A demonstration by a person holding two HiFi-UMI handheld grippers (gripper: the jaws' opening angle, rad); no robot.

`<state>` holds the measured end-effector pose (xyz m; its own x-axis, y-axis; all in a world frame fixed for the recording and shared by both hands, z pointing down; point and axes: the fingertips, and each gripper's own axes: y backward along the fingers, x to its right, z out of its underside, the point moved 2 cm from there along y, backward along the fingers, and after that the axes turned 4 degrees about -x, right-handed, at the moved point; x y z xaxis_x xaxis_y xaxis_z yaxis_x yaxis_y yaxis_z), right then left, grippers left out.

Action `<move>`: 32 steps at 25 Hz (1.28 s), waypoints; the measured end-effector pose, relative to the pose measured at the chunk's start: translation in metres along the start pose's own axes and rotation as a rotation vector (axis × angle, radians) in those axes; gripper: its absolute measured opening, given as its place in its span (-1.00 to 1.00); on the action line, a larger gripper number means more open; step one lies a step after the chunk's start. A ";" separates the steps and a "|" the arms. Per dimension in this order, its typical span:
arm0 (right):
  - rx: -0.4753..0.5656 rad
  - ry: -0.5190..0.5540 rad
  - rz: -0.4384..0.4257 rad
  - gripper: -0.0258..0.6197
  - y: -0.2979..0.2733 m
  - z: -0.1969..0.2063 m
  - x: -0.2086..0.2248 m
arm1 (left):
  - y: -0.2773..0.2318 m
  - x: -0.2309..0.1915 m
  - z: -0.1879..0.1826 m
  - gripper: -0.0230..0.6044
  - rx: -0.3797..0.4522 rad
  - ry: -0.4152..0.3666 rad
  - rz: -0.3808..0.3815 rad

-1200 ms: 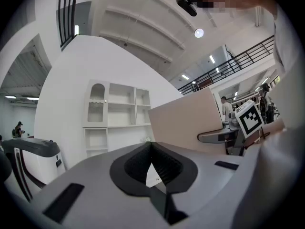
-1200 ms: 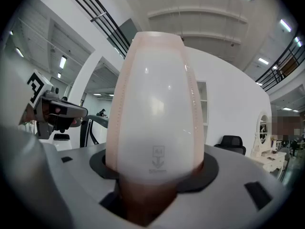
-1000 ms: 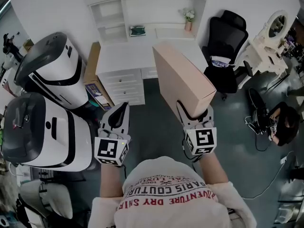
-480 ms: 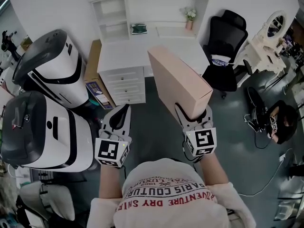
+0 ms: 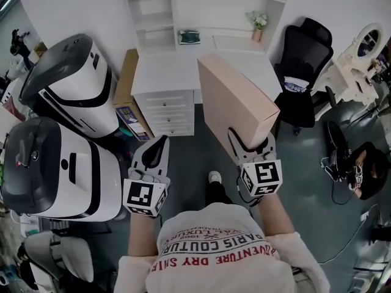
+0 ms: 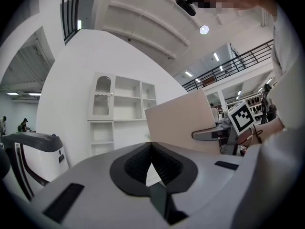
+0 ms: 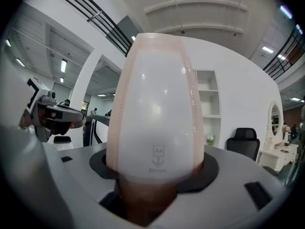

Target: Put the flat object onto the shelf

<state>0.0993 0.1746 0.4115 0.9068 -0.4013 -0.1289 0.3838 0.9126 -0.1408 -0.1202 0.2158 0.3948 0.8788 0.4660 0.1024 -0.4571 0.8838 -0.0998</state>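
Right tongs (image 5: 252,144) gripped the flat object (image 5: 235,99) by its near end in the head view, holding the pink slab on edge and slanting away ahead of them. Left tongs (image 5: 156,152), level with the right pair and well apart to their left, were clenched on nothing. Both forearms reached forward from the body at about the same height. The shelf (image 5: 183,8) stood well beyond both tongs, behind a white counter (image 5: 165,72). By my reading the pick-up was done, and the carry and the placing were left.

From the left gripper view, the left tongs (image 6: 151,147) had their jaws pressed together, empty. The flat object (image 6: 181,120) rose to their right, with the shelf (image 6: 121,101) far ahead.

From the right gripper view, the right tongs (image 7: 155,175) clamped the flat object (image 7: 157,104), which filled the space straight ahead. The shelf (image 7: 208,97) showed beyond it to the right.
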 end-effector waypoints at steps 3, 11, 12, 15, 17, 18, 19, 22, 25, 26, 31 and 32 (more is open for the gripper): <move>0.008 0.009 -0.023 0.05 -0.034 -0.003 0.020 | -0.032 -0.009 -0.005 -0.88 0.000 -0.007 -0.025; 0.023 0.023 -0.079 0.06 -0.140 -0.022 0.099 | -0.154 -0.040 -0.038 -0.88 0.038 -0.013 -0.087; 0.028 0.027 -0.092 0.06 -0.151 -0.024 0.110 | -0.170 -0.041 -0.040 -0.88 0.040 -0.012 -0.085; 0.041 0.044 -0.129 0.06 -0.182 -0.028 0.139 | -0.217 -0.047 -0.045 -0.88 0.046 -0.007 -0.074; 0.042 0.054 -0.129 0.06 -0.202 -0.030 0.157 | -0.244 -0.051 -0.047 -0.88 0.050 -0.007 -0.070; 0.038 0.060 -0.123 0.06 -0.212 -0.030 0.165 | -0.256 -0.053 -0.049 -0.88 0.051 -0.011 -0.071; 0.031 0.067 -0.117 0.06 -0.221 -0.031 0.173 | -0.266 -0.056 -0.051 -0.88 0.051 -0.020 -0.074; 0.010 0.095 -0.097 0.06 -0.247 -0.035 0.194 | -0.289 -0.062 -0.058 -0.88 0.051 -0.051 -0.079; 0.004 0.118 -0.086 0.06 -0.271 -0.044 0.207 | -0.306 -0.072 -0.061 -0.88 0.054 -0.060 -0.075; 0.006 0.123 -0.086 0.06 -0.279 -0.048 0.209 | -0.312 -0.076 -0.062 -0.88 0.055 -0.063 -0.075; 0.022 0.194 -0.085 0.06 -0.320 -0.082 0.209 | -0.338 -0.101 -0.069 -0.88 0.066 -0.077 -0.064; 0.023 0.218 -0.081 0.06 -0.329 -0.091 0.208 | -0.342 -0.107 -0.071 -0.88 0.070 -0.082 -0.060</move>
<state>0.1455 -0.2163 0.3413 0.8148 -0.4784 -0.3275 0.4598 0.8773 -0.1374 -0.0485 -0.1396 0.3474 0.8921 0.4114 0.1868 -0.4148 0.9096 -0.0223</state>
